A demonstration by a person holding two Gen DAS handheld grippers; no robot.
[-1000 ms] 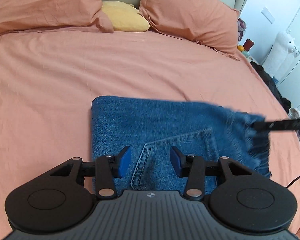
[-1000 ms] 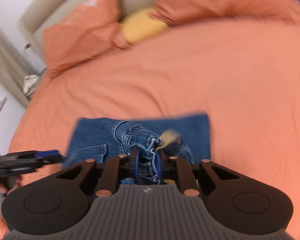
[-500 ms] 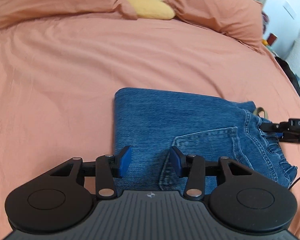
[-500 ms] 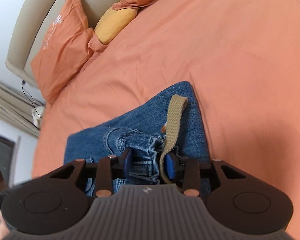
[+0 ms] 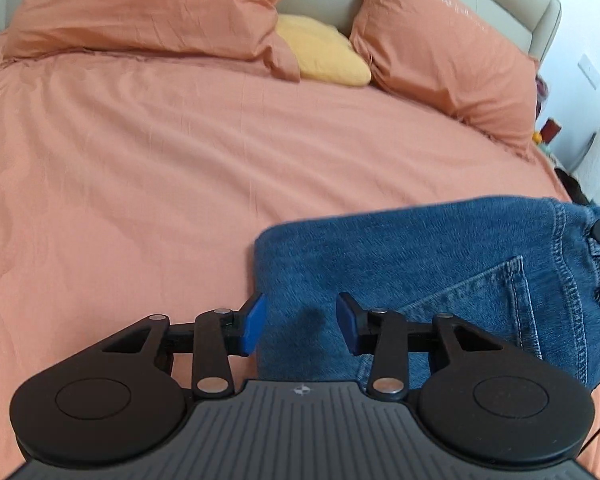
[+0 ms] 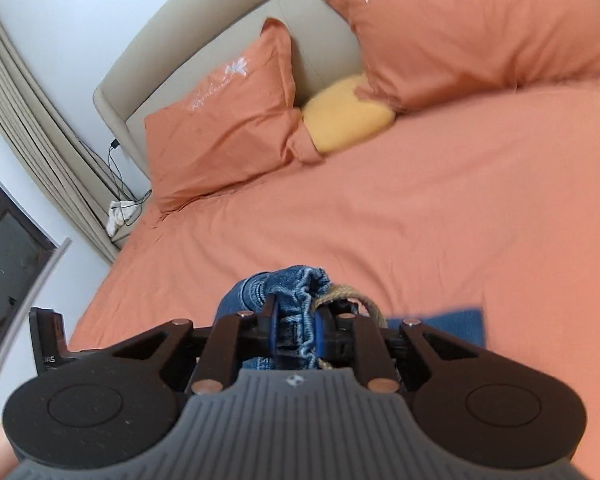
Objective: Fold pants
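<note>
Your right gripper [image 6: 296, 330] pinches the jeans [image 5: 440, 276] waistband—they stretch rightward from your wide-open left gripper [image 5: 300, 324], poised at the folded edge.

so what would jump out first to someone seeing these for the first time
The folded blue jeans stand out against the orange bedspread, lying at the near right of the left wrist view. In the right wrist view the right gripper is shut on the bunched waistband, a tan cord beside it, while the left gripper hangs open over the jeans' left edge. A yellow cushion sits between two orange pillows at the headboard.
</note>
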